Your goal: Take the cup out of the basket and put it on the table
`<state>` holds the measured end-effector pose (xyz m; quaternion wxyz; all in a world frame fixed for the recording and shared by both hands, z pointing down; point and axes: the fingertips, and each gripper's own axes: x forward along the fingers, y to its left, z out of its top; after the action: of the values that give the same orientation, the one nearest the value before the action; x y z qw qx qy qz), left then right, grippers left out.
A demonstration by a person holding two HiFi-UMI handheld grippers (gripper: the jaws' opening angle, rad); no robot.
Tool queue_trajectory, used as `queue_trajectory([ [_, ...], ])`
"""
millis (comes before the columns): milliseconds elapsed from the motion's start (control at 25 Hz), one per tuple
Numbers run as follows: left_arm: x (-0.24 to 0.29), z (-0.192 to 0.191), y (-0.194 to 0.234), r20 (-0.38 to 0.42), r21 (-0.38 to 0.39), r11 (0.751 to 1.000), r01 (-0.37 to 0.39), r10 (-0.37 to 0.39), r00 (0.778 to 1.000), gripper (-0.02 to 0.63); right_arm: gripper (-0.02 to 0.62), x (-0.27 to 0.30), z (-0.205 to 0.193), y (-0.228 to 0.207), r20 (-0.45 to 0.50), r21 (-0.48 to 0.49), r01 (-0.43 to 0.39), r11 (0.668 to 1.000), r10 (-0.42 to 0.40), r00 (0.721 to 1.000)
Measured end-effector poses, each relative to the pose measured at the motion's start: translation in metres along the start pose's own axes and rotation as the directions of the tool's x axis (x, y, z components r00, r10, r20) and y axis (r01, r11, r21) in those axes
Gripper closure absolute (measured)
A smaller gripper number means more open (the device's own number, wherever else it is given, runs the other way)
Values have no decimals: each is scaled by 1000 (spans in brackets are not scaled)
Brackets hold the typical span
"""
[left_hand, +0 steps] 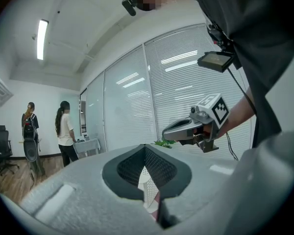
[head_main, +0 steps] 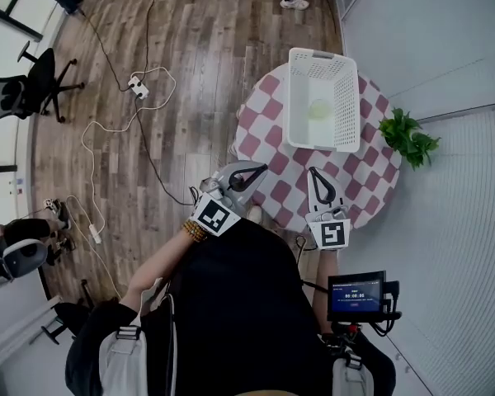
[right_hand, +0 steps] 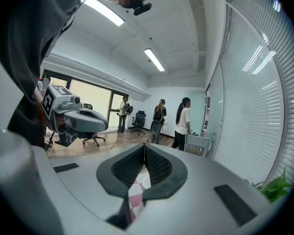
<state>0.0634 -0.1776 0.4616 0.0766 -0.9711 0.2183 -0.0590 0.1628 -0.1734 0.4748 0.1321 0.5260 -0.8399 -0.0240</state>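
"Looking for the cup [head_main: 320, 108]: where does it sit?"

"Inside the white basket [head_main: 346, 97], low against its floor (a pale, yellowish shape seen through the open top). The basket stands at the far edge of the round desk [head_main: 268, 151], on the red-and-white checked cloth."

"And the left claw [head_main: 254, 172]?"

"Clenched on nothing. In the left gripper view its dark pads [left_hand: 132, 168] meet at the tips, and only a sliver of basket mesh and checked cloth shows through the gap below them. In the head view it hangs over the near left edge of the desk, pointing toward the basket and apart from it."

"The right claw [head_main: 316, 176]?"

"Clenched too, and empty: the right gripper view shows its tips pressed together, with a strip of checked cloth beneath. It is over the near edge, to the right of the other claw, the two side by side and not touching."

"Anything else around?"

"A green plant [head_main: 408, 139] just off the desk's right edge. Cables and a power strip [head_main: 138, 87] lie on the wooden floor past the left edge, with an office chair [head_main: 33, 85] further off. Three people [right_hand: 183, 121] stand at the far end of the room in the right gripper view (too small to tell more)."
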Motion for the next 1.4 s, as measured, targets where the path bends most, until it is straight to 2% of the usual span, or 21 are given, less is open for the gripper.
queue_trajectory([
  [200,-4,-8,17,-11,13,1000,-8,8,1000,603,586,22,-7,-13,-47,-48,-31,998,29,998],
  [400,-12,-12,34,-5,-6,999,-34,34,999,603,586,47,-10,-23,-102,-98,-76,992,66,993],
  [560,-20,-18,45,-33,-34,998,-51,50,998,603,586,67,-19,-31,-187,-190,-127,974,91,978],
  [680,-23,-21,48,-39,-44,997,-62,61,997,603,584,81,-31,-39,-261,-235,-192,953,129,957],
  [960,-28,-27,54,-45,-53,996,-73,70,997,603,584,117,-68,-65,-420,-293,-311,904,171,891],
  [1160,-32,-33,57,-56,-43,996,-78,76,996,603,583,136,-99,-76,-531,-289,-385,876,188,826],
  [1280,-36,-35,60,-62,-34,996,-88,85,994,603,583,146,-121,-82,-606,-299,-446,843,193,771],
  [1400,-40,-36,65,-63,-24,994,-103,101,993,603,581,155,-145,-91,-689,-280,-507,815,197,697],
])
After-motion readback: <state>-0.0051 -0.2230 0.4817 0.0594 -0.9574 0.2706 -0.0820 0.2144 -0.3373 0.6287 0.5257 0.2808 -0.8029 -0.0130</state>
